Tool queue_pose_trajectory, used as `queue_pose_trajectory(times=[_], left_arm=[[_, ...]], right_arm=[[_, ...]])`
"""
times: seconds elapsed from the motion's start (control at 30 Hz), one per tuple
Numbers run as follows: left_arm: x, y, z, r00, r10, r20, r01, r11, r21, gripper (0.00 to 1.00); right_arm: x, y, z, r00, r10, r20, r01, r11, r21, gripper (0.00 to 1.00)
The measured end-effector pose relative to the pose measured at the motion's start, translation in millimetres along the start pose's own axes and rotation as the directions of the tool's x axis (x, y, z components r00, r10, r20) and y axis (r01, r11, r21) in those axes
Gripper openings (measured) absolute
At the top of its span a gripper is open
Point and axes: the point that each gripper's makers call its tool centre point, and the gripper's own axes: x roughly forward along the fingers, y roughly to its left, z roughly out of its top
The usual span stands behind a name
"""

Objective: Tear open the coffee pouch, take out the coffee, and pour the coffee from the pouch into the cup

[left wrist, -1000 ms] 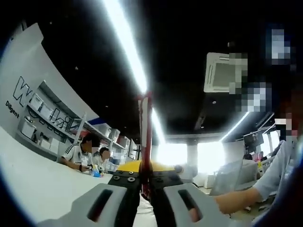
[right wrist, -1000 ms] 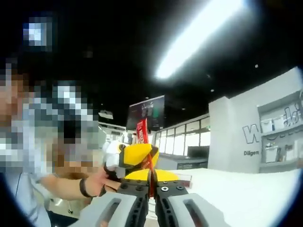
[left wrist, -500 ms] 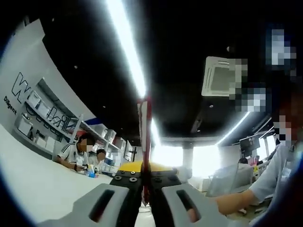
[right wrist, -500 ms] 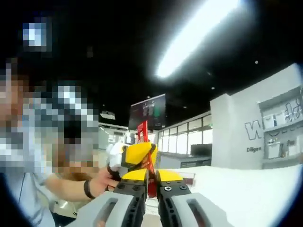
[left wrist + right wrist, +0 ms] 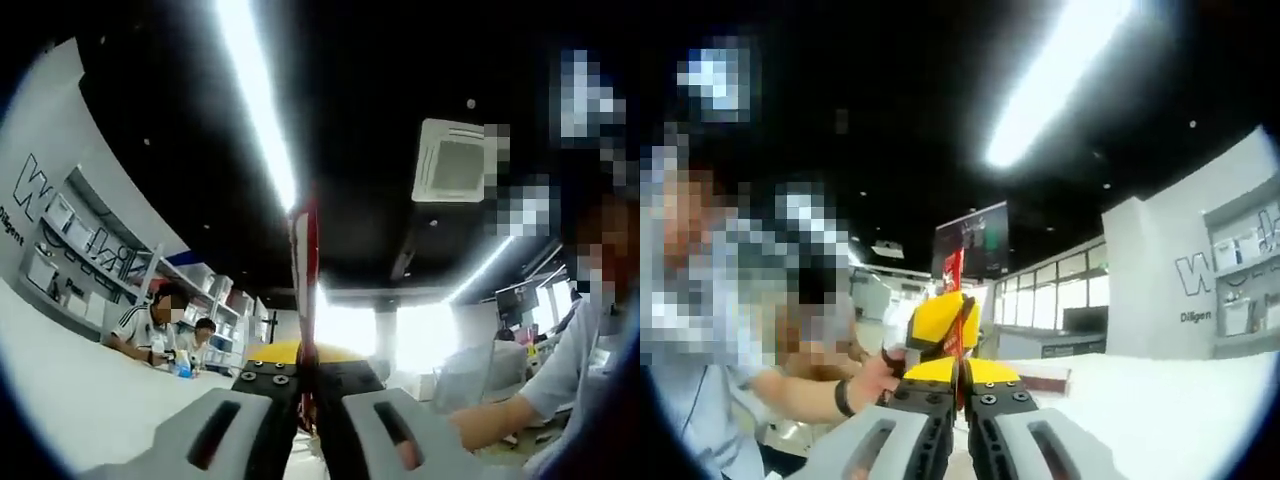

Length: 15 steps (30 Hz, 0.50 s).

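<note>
Between the pressed-together jaws of the left gripper (image 5: pixel 308 385), a red coffee pouch (image 5: pixel 305 290) stands edge-on and rises straight ahead of the tips toward the ceiling light strip (image 5: pixel 258 100). Right gripper (image 5: pixel 962 372): jaws likewise pinched on the coffee pouch (image 5: pixel 953 272), whose red upper end shows just beyond the tips. Directly ahead, touching the pouch, the yellow-tipped left gripper (image 5: pixel 940 322) faces it, held by a hand (image 5: pixel 875 375). White table (image 5: pixel 1160 400) lies to the right.

Glossy red foil coffee pouch (image 5: pixel 306 290), matt grey plastic tongs (image 5: pixel 308 385), smooth white table (image 5: pixel 1160 400).
</note>
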Motion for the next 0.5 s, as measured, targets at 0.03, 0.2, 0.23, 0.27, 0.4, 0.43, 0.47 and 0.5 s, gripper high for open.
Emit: queue_pose_trajectory(times=[0.03,0.2,0.23,0.27,0.4,0.43,0.47,0.5], left_arm=[[-0.3,1.4,0.0,1.000,0.008,-0.003,-0.008,1.000,0.002,0.07],[-7.6,1.7,20.5,0.997,0.026,0.071,-0.022,0.999,-0.049,0.10],[-8.5,1.3,23.6,0.997,0.027,0.077,-0.023,0.999,-0.046,0.09],[-9.6,-0.3,27.9,0.996,0.028,0.086,-0.026,0.999,-0.029,0.09],[-13.1,-5.2,32.0,0.997,0.040,0.063,-0.040,0.999,0.011,0.08],[-14.4,-5.5,32.4,0.997,0.042,0.060,-0.043,0.999,0.013,0.08],[-15.9,-7.4,31.7,0.998,0.042,0.054,-0.043,0.999,0.015,0.08],[-18.1,-8.8,31.0,0.998,0.044,0.047,-0.045,0.999,0.025,0.08]], right_arm=[[-0.3,-1.7,-0.5,1.000,-0.012,-0.011,0.012,1.000,-0.014,0.03],[-1.2,-1.5,-3.9,0.997,-0.033,-0.065,0.027,0.996,-0.086,0.03],[-1.2,-1.4,-4.3,0.996,-0.035,-0.077,0.027,0.994,-0.104,0.03],[-0.9,-1.5,-4.4,0.995,-0.039,-0.086,0.029,0.993,-0.116,0.03],[0.5,-2.2,-4.6,0.994,-0.048,-0.099,0.036,0.991,-0.125,0.03],[0.9,-1.2,-4.5,0.994,-0.048,-0.101,0.035,0.991,-0.128,0.03],[1.3,-0.9,-4.3,0.994,-0.049,-0.102,0.034,0.990,-0.136,0.03],[1.3,-1.3,-3.8,0.994,-0.050,-0.101,0.036,0.990,-0.138,0.03]])
